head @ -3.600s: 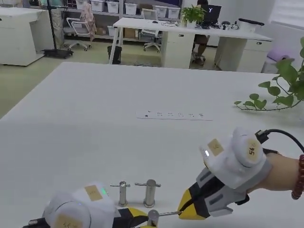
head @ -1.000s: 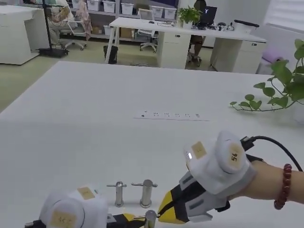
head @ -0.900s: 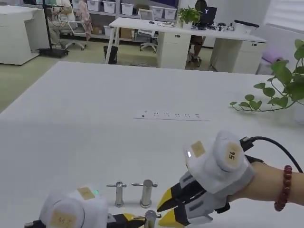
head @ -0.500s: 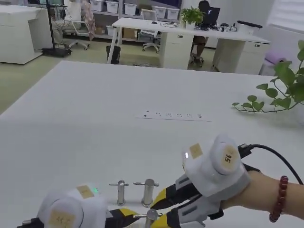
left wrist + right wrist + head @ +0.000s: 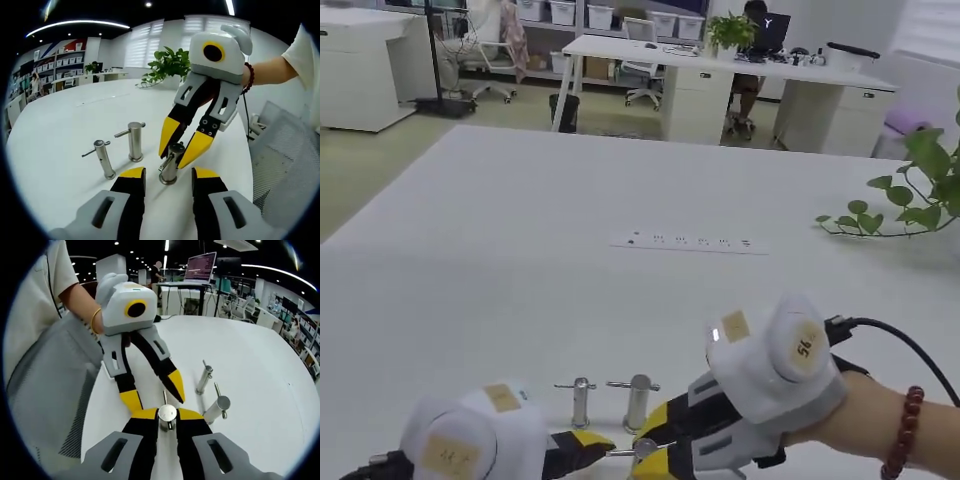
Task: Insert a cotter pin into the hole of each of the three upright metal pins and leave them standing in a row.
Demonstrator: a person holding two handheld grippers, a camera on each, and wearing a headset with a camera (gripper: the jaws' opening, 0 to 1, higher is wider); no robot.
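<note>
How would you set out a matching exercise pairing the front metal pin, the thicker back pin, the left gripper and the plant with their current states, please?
Things:
A. front metal pin
B. thicker back pin
C. left gripper
D. plant

States:
1. jaws open
2. green, leafy
3. flanked by the right gripper and its yellow tips
4. standing free, cotter pin through it

Pairs: A-3, B-4, C-1, D-2.

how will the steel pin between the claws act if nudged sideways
The short upright steel pin looks solid, probably heavy for its size. On its narrow base it would likely tip. Fallen, it may roll, though the thin cotter pin through it could stop that.
</note>
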